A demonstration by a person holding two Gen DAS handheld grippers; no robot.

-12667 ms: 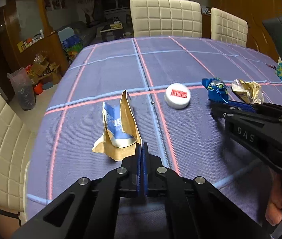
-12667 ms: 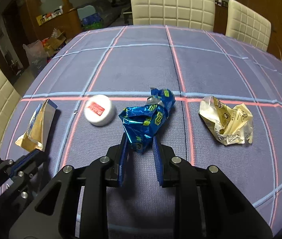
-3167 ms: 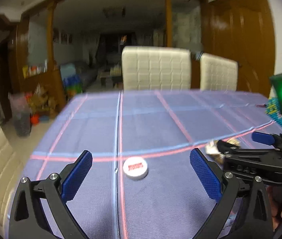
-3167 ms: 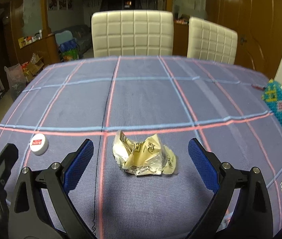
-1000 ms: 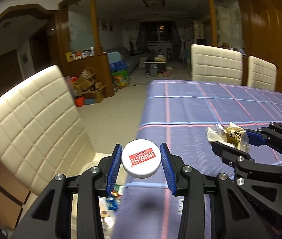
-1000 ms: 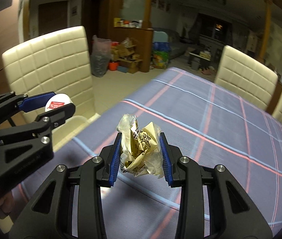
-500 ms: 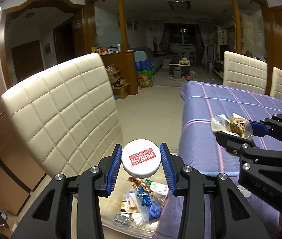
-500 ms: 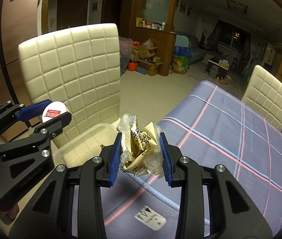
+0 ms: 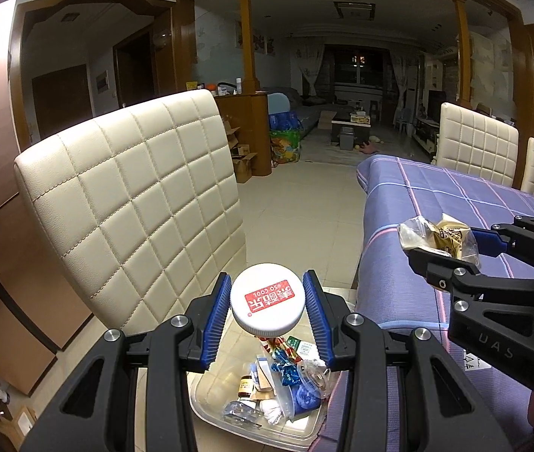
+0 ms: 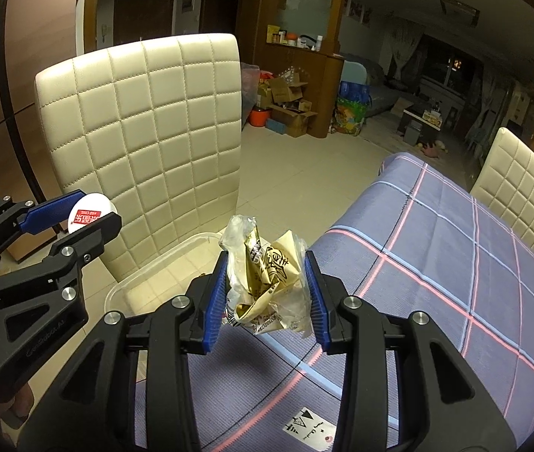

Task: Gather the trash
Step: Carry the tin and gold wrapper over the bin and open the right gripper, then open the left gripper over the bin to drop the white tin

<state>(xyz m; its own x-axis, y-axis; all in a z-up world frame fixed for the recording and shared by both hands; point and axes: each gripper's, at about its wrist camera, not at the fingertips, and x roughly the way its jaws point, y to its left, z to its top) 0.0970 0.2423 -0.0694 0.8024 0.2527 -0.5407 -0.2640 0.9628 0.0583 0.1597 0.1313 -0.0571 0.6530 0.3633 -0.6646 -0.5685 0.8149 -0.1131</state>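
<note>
My left gripper [image 9: 267,303] is shut on a white round lid with a red label [image 9: 267,301] and holds it above a clear plastic bin [image 9: 210,401] holding several wrappers and scraps. My right gripper [image 10: 266,293] is shut on a crumpled gold-and-clear wrapper [image 10: 267,286] at the table's edge. The wrapper also shows in the left wrist view [image 9: 438,235]. The lid shows in the right wrist view [image 10: 90,213], and the bin's rim [image 10: 142,275] lies below, in front of the chair.
A cream quilted chair [image 9: 131,203] stands close behind the bin. The table with the purple checked cloth [image 10: 436,263] is on the right. Two more cream chairs [image 9: 478,147] stand at its far side. Tiled floor lies beyond.
Both grippers have swung further left, off the table toward the chair. The bin has come more fully into view under the left gripper. Both keep their hold.
</note>
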